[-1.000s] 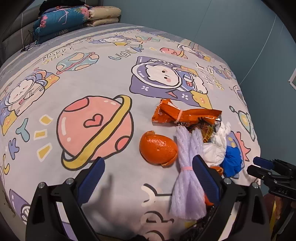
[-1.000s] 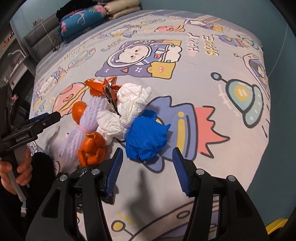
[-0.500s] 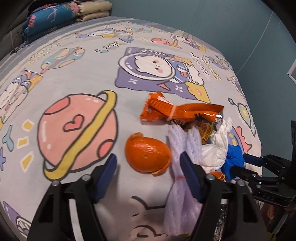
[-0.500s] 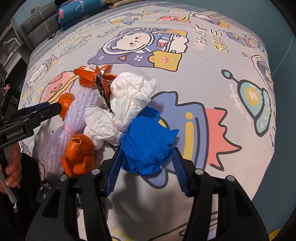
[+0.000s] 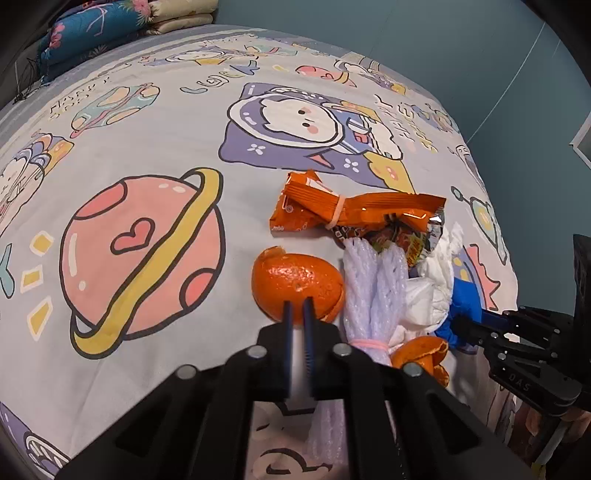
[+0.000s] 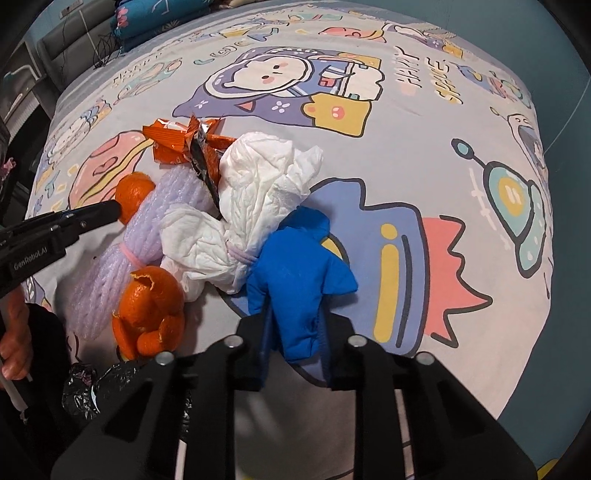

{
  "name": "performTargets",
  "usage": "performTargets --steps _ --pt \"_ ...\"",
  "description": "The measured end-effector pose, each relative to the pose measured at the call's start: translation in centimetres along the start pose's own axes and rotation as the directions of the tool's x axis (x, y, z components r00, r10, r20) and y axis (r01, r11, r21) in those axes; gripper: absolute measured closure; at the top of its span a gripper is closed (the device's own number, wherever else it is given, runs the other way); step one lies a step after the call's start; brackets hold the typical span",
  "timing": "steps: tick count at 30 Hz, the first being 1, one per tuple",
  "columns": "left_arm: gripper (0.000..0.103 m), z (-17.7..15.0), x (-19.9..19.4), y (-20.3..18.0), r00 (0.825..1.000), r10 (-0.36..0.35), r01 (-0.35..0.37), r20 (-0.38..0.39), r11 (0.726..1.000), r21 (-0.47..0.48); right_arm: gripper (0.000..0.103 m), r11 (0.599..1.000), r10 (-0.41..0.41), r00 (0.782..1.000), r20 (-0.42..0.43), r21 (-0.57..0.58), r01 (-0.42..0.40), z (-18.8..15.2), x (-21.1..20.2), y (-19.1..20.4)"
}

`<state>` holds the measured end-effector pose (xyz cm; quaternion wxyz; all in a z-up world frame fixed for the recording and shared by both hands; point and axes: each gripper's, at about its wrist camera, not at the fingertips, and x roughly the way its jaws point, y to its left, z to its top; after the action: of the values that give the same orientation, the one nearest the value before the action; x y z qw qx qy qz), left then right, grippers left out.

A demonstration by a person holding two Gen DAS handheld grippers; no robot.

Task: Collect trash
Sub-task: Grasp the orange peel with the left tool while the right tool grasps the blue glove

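Trash heaped on the bed [image 5: 155, 110]. Left hand-held gripper [image 5: 297, 308] just pressed together at the light, brittle orange peel [image 5: 295, 280], seemingly empty; right hand-held gripper [image 6: 293, 332] just closed, pinching soft blue wad [image 6: 295, 266]; take folds.

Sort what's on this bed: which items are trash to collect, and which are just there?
Trash: orange peel, second peel, snack wrapper, foam net, tissue, blue wad.
Just there: bedsheet, folded blankets, black bag.
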<state>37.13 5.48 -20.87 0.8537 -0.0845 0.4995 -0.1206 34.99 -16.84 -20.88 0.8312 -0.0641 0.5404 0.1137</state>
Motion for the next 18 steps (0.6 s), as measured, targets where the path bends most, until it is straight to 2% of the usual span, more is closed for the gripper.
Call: performTargets --steps 5,6,7,9,18 --pt "0.095 0.2 -0.1 -0.2 1.0 -0.02 0.02 -0.009 1.0 0.001 0.088 1.0 0.007 1.0 -0.003 0.008 -0.006 -0.1 -0.2 0.0" --pt "0.085 0.2 -0.3 -0.4 1.0 -0.026 0.026 -0.007 1.0 0.006 0.088 1.0 0.009 1.0 -0.003 0.009 -0.009 -0.1 -0.3 0.0" --pt "0.068 0.3 -0.4 -0.5 1.0 -0.025 0.025 -0.003 1.0 0.011 0.088 1.0 0.01 1.0 -0.003 0.009 -0.01 -0.2 -0.3 0.0" --pt "0.053 0.4 -0.9 -0.9 1.0 -0.003 0.002 0.023 1.0 0.025 0.088 1.0 0.015 1.0 -0.006 0.012 -0.015 -0.2 -0.2 -0.1" --pt "0.055 1.7 1.7 -1.3 0.997 0.069 -0.069 -0.025 0.997 0.025 0.088 1.0 0.025 1.0 -0.009 0.012 -0.025 -0.1 -0.2 -0.1"
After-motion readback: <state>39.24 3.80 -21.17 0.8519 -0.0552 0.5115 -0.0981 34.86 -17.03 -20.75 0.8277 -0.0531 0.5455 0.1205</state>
